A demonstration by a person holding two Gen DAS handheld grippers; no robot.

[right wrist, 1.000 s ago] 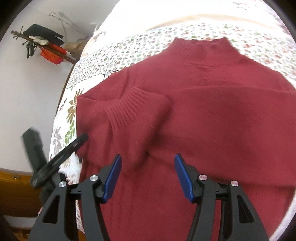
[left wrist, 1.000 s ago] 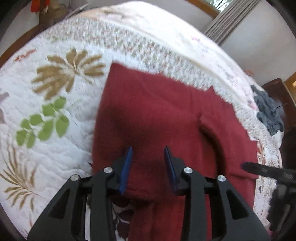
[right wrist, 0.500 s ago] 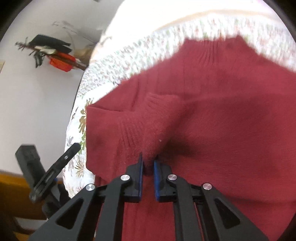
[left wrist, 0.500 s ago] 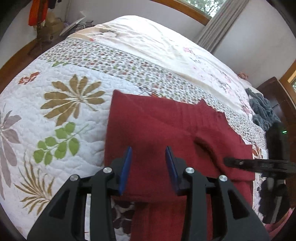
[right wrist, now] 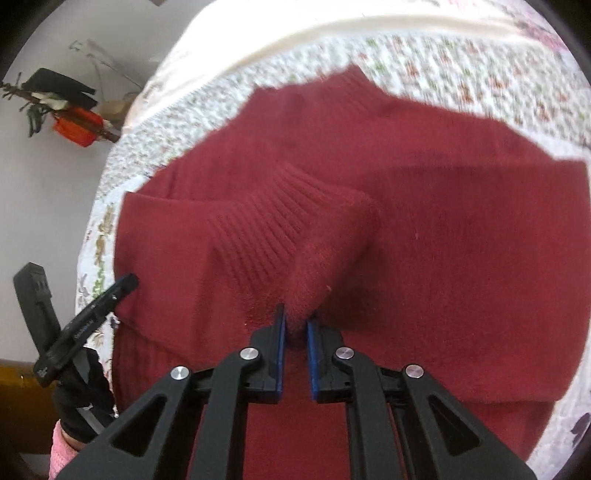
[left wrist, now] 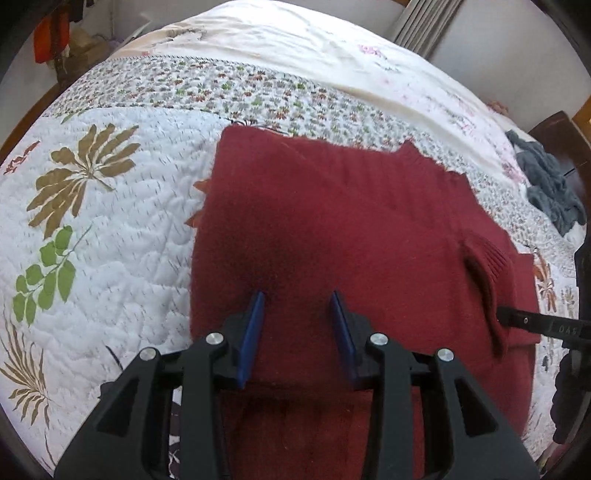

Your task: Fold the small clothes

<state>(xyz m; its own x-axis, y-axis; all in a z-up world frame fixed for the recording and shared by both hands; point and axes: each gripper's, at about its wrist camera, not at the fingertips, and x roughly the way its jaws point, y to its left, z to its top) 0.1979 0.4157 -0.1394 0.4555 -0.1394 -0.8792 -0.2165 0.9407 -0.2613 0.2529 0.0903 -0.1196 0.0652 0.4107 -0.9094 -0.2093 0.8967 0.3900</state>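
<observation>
Red sweater [left wrist: 332, 229] spread flat on the quilted bed [left wrist: 110, 229]. Right claw [right wrist: 295, 325] pinched tight on the ribbed sleeve cuff [right wrist: 291, 236], lifting it off the body. Left claw [left wrist: 297, 321] wide open, gripping nothing, low over the sweater's near edge.

Count: 1 red sweater [left wrist: 332, 229] on 1 quilt [left wrist: 122, 236], 1 grey garment [left wrist: 550, 192] at the quilt's far right edge, 2 grippers – left [left wrist: 297, 306] and right [right wrist: 295, 325], 1 gloved hand [right wrist: 83, 398], 1 curtain [left wrist: 424, 26] past the far edge.
</observation>
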